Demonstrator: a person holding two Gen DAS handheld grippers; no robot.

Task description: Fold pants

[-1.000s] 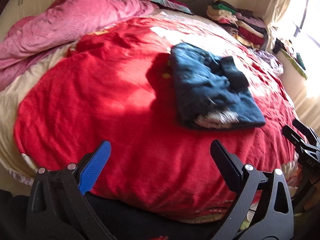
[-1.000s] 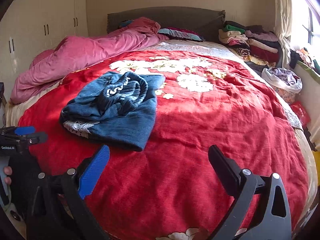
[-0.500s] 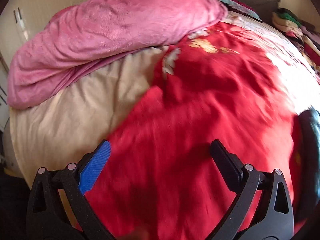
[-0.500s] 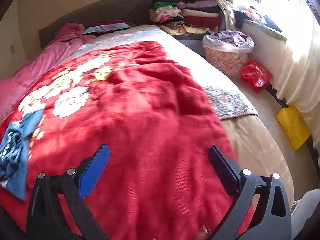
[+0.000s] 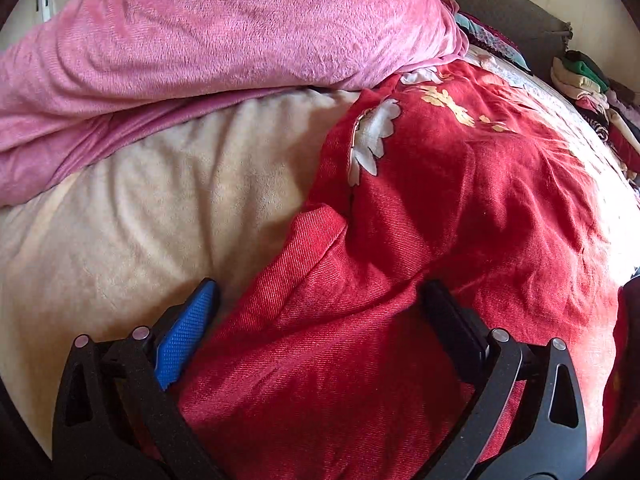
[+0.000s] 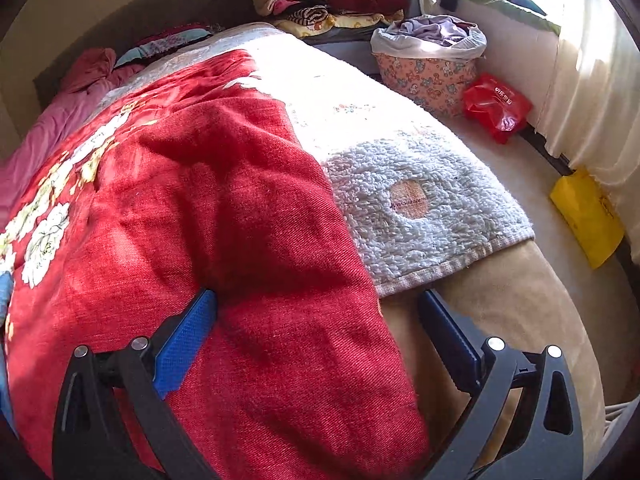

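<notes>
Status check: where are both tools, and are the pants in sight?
Left tool open, low over red blanket edge. Right tool open, astride the blanket's other edge by white towel. Pants: only a blue sliver.

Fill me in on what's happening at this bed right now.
A person holds a gripper in each hand over a bed. The left gripper and the right gripper are both open, each at an edge of the red blanket, gripping nothing. The pants are barely in view: only a blue sliver shows at the left of the right wrist view. A pink quilt lies bunched beyond.
</notes>
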